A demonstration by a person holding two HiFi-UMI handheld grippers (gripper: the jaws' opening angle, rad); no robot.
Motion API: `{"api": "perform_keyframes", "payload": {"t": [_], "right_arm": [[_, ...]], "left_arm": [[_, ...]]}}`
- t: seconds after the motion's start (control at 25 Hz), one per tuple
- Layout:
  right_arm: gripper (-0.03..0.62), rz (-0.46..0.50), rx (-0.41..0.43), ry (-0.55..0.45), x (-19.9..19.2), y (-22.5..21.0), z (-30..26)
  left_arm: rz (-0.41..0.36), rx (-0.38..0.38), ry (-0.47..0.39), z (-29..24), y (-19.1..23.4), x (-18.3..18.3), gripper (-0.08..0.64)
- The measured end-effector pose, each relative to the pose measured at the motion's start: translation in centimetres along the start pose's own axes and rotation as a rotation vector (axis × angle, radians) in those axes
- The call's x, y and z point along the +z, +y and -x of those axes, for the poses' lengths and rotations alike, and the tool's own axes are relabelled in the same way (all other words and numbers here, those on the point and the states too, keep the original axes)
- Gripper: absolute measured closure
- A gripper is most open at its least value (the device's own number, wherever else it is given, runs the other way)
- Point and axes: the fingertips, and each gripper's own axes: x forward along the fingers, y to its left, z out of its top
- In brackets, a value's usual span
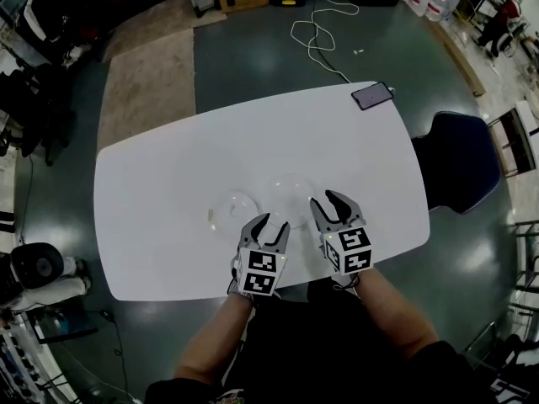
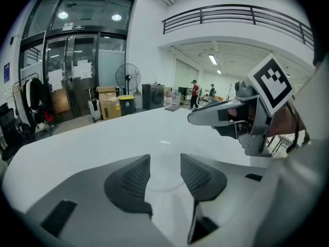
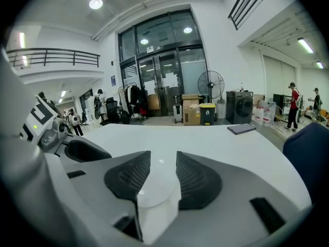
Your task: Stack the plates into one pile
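Two clear plates lie side by side on the white table [image 1: 168, 183]: the left plate [image 1: 233, 209] and the right plate [image 1: 290, 191]. My left gripper [image 1: 269, 224] is at the near edge between them, jaws apart and empty. In the left gripper view the curved rim of a clear plate [image 2: 163, 185] shows on the table just beyond the open jaws [image 2: 165, 175]. My right gripper [image 1: 332, 204] stands just right of the right plate, jaws apart. In the right gripper view a faint curved rim [image 3: 154, 194] lies low between the jaws [image 3: 163, 175], and nothing is pinched.
A dark phone [image 1: 372, 96] lies at the table's far right corner, also in the right gripper view as the phone [image 3: 241, 129]. A blue chair [image 1: 456, 162] stands at the table's right end. A white cable [image 1: 316, 36] and a rug [image 1: 147, 82] lie on the floor beyond.
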Motion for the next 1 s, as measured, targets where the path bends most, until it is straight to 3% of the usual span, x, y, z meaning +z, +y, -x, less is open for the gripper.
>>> {"api": "perform_keyframes", "payload": {"t": [0.44,1.0], "right_arm": [[0.431,0.024,0.079,0.072,-2.0,-3.3,-1.4],[0.431,0.021,0.200,0.157,-4.4,-4.1,-4.6]], "left_arm": [[0.037,0.069,0.095,-4.0,-1.2,-2.1,0.382],[0.087,0.162,0.185,-6.4,-1.0,-4.6,0.407]]}}
